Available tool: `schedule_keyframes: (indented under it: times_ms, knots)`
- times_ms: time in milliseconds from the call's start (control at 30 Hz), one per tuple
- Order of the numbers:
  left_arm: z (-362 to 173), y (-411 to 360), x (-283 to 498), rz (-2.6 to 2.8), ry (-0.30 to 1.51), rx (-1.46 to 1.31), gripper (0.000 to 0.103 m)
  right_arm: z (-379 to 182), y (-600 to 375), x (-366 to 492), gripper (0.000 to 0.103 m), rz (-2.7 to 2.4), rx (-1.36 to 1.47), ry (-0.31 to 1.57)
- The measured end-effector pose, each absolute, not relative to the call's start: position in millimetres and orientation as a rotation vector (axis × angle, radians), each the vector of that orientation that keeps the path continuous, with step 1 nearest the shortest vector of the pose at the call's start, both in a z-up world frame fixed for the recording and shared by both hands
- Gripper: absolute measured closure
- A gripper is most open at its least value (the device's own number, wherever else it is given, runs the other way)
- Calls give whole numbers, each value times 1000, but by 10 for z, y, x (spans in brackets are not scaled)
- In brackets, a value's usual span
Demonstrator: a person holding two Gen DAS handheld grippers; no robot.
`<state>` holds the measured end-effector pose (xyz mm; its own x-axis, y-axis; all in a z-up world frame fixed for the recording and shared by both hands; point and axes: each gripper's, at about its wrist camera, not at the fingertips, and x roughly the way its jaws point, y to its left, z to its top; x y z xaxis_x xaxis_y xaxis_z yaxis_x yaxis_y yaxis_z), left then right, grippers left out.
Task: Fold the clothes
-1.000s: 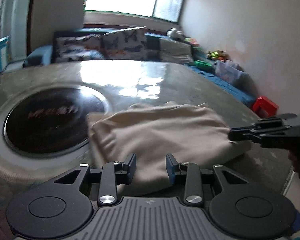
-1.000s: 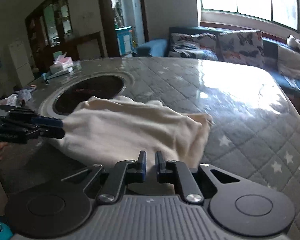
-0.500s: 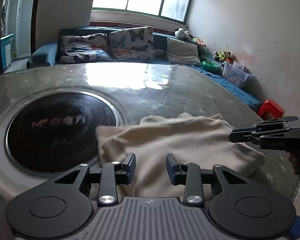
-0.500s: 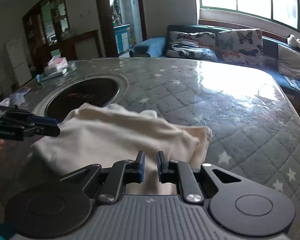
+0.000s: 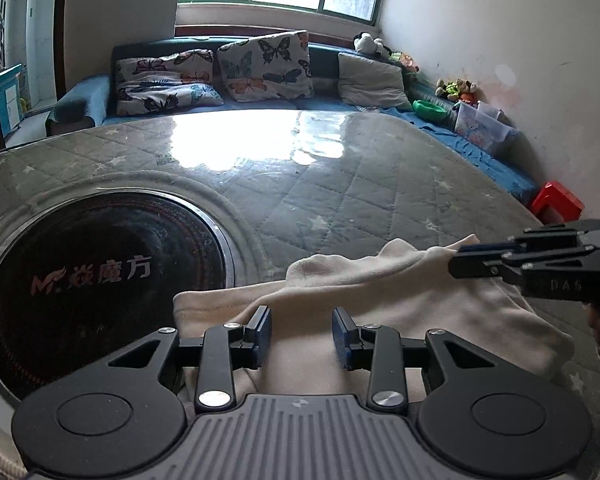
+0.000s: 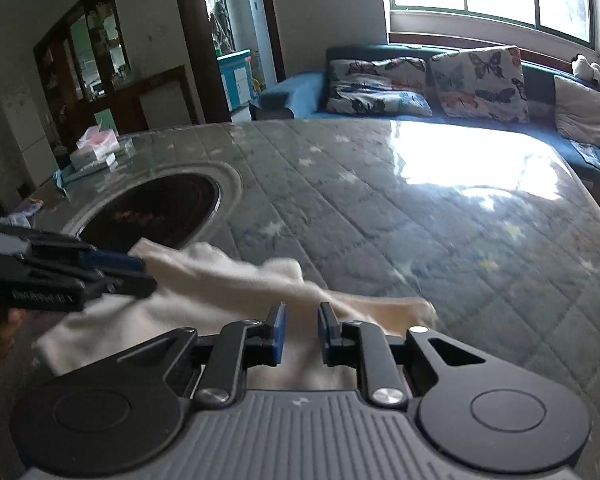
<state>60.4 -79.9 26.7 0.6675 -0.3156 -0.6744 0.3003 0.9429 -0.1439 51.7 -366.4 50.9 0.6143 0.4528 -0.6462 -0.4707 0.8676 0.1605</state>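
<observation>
While both grippers sat low over the near edge of the surface (image 5: 340,184), the cream garment (image 5: 380,312) lay bunched in a rough slab, its left end just beside the dark round inset hob (image 5: 100,280). Far edge ridged up and uneven, not flat.

Left gripper (image 5: 301,332): fingers apart, nothing between them, cream cloth showing through the gap. Right gripper (image 6: 300,330): fingers also parted, narrower gap, cloth beneath but not pinched as far as I could tell.

In the left wrist view the right gripper's fingers (image 5: 484,266) reached in from the side at the garment's raised far-right corner; in the right wrist view the left gripper's fingers (image 6: 112,268) met the raised far-left end. Whether either touched fabric there, unclear; right view blurred.

Judgement: one gripper stood at each end of the garment, likely so an edge could be handled evenly. Parted fingers fit either a release after laying a fold or an approach to grip.

Soft, thick knit; likely to slump and hold creases poorly.
</observation>
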Motion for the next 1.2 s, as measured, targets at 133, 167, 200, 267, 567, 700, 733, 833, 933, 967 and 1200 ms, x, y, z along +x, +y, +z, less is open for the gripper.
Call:
schedule_keyframes:
  times_ms: [133, 167, 200, 267, 567, 700, 733, 833, 933, 967, 1200]
  knots:
    - [242, -793, 710, -327, 781, -29, 66, 443, -3491, 652, 85, 541, -30, 757]
    - [239, -791, 726, -323, 783, -32, 66, 420, -3465, 665, 85, 535, -39, 761]
    - [238, -789, 737, -319, 785, -34, 66, 405, -3448, 669, 85, 530, -47, 760]
    - [242, -785, 745, -310, 790, -35, 65, 398, -3417, 652, 85, 527, -62, 755]
    - [352, -663, 509, -282, 767, -31, 60, 556, -3277, 310, 72, 602, -125, 721]
    - [374, -548, 287, -269, 754, -37, 59, 558, -3093, 52, 71, 675, -192, 699]
    - [376, -525, 216, -265, 749, -32, 59, 555, -3053, -5, 71, 688, -207, 693]
    - [376, -466, 10, -254, 727, -10, 59, 546, -2923, -169, 70, 721, -249, 674]
    - [337, -400, -128, -255, 731, -22, 59, 536, -2811, -278, 68, 755, -274, 659]
    - [314, -395, -165, -253, 731, -13, 59, 525, -2781, -300, 67, 762, -282, 657]
    - [280, -362, -273, -235, 710, 35, 59, 487, -2670, -401, 65, 764, -330, 656]
